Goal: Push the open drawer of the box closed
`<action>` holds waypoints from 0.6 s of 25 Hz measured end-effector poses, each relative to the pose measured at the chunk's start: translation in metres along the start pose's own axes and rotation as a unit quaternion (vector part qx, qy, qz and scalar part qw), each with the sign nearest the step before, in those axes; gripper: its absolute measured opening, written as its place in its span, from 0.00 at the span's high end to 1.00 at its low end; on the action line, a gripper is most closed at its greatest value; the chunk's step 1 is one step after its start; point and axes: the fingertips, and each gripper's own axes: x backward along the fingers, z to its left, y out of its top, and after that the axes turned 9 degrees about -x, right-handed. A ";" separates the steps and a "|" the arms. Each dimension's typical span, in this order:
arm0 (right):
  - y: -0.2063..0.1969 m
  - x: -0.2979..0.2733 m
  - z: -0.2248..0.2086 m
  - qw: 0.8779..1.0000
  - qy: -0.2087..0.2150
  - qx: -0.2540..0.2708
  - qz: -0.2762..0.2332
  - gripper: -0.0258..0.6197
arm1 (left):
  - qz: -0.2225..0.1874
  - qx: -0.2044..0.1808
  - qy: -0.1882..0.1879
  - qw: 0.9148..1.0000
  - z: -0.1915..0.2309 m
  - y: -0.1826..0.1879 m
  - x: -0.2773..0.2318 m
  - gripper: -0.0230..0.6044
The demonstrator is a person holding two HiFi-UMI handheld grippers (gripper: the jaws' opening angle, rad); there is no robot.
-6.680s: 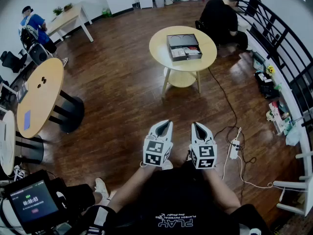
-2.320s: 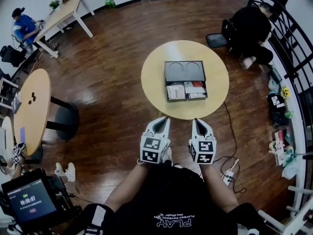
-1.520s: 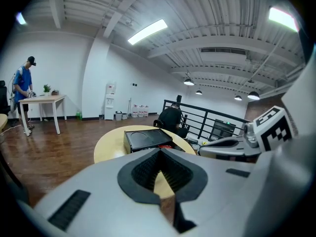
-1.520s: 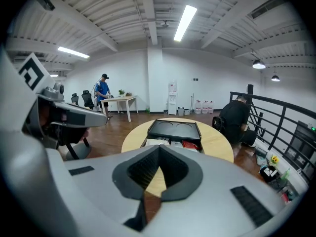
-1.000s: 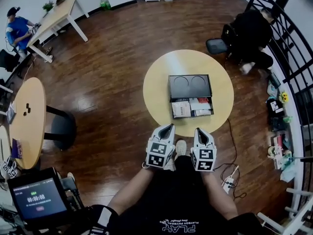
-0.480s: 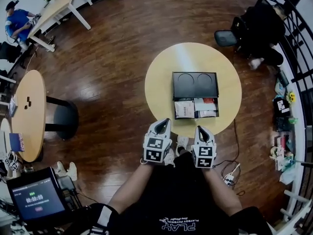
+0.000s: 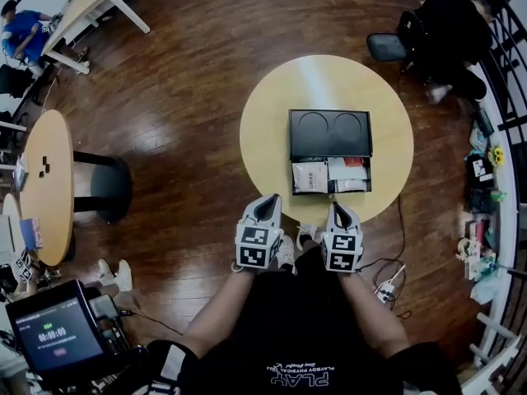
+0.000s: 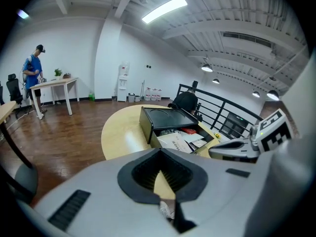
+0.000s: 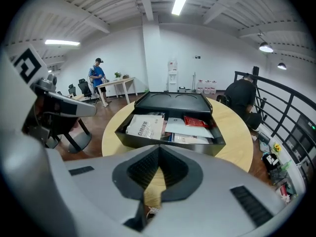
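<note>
A black box [image 7: 329,132] stands on the round yellow table [image 7: 272,113]. Its drawer [image 7: 331,175] is pulled out toward me, and papers and a red packet lie inside. Both grippers hover side by side at the table's near edge, short of the drawer front. My left gripper [image 7: 270,197] is shut and empty, to the left of the drawer. My right gripper [image 7: 336,206] is shut and empty, just below the drawer front. In the left gripper view the box [image 8: 165,118] lies ahead to the right. The right gripper view faces the open drawer [image 9: 170,130] straight on.
Another wooden table [image 7: 45,183] and a black pedestal base [image 7: 103,189] stand to the left. A person in black [image 7: 449,19] sits beyond the table beside a railing. Cables and a power strip [image 7: 387,290] lie on the floor at the right. A timer screen [image 7: 49,336] sits at lower left.
I have come closer to the round table, so the box and open drawer now lie just ahead of the grippers. Both grippers stayed shut and side by side.
</note>
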 end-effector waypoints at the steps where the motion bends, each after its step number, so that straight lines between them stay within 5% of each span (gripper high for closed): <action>1: -0.003 -0.002 -0.002 1.000 -0.003 -0.001 0.004 0.95 | 0.002 0.005 0.003 1.000 0.004 -0.001 -0.001 0.97; 15: -0.019 -0.027 -0.011 0.999 0.008 -0.006 0.035 0.87 | 0.017 0.013 -0.005 1.000 -0.006 -0.012 -0.014 0.97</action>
